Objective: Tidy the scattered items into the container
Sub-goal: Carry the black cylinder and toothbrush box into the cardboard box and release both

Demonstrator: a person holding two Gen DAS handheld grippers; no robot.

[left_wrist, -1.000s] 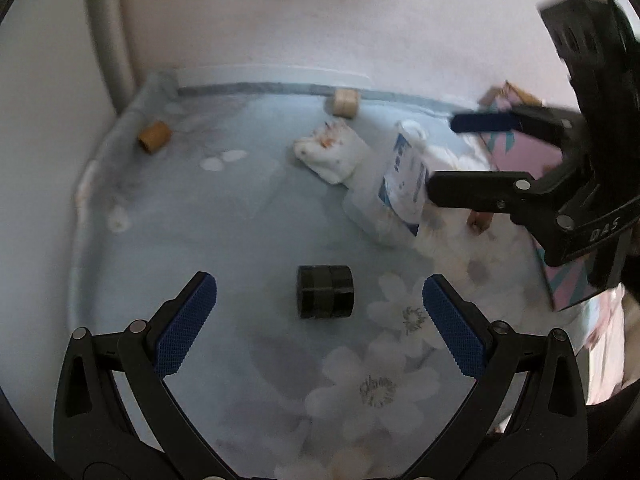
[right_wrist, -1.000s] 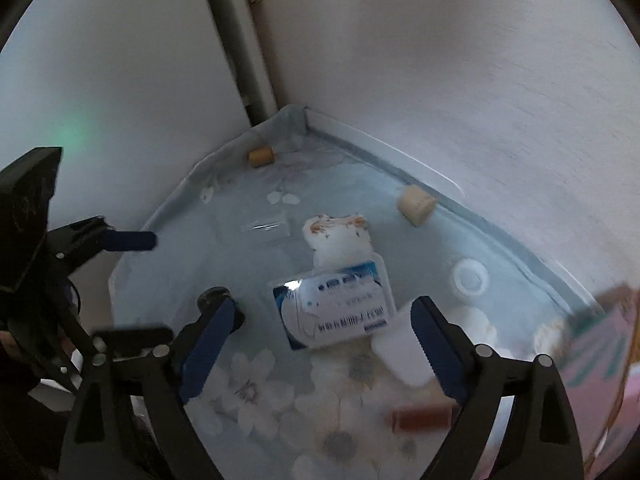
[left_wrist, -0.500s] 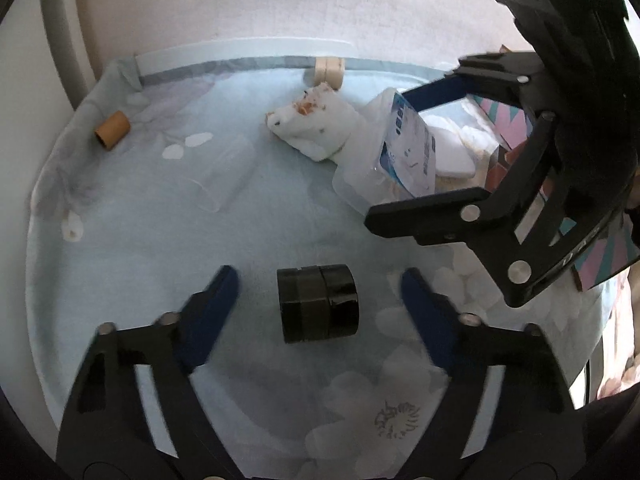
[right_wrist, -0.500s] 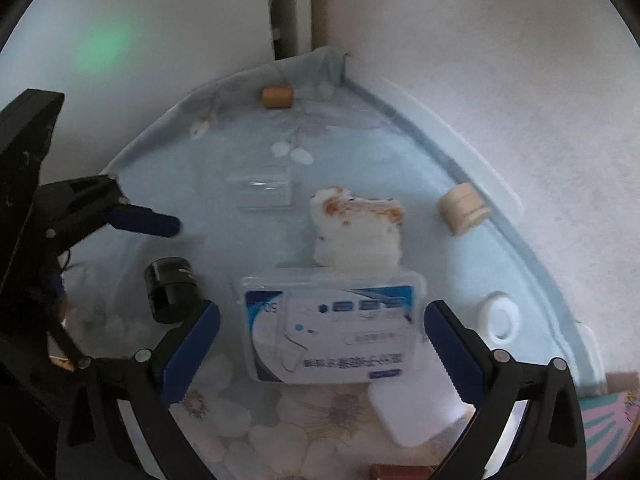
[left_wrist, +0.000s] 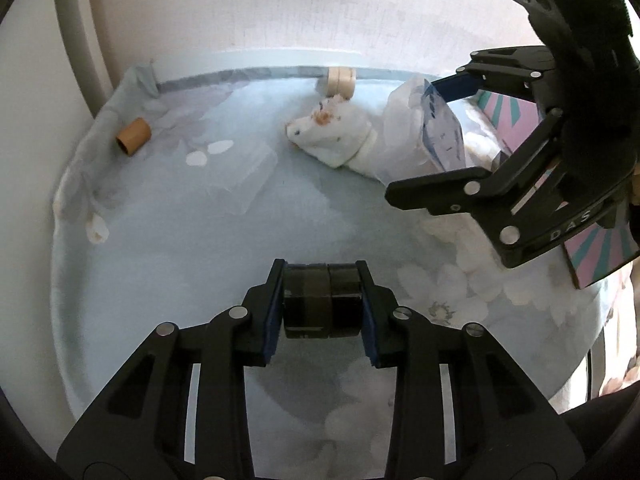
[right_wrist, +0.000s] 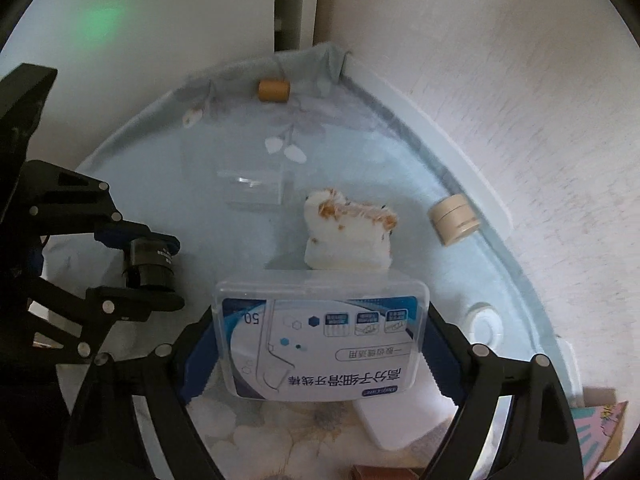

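Left fingers (left_wrist: 280,312) clenched on black cylinder (left_wrist: 322,300); right fingers (right_wrist: 434,354) clamp floss-pick box (right_wrist: 320,338) sides, both gripped ready for lifting toward container.

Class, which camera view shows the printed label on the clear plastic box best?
The right wrist view: the clear plastic box faces the camera, label fully visible though upside down. In the left wrist view it stands edge-on, its label steeply foreshortened.
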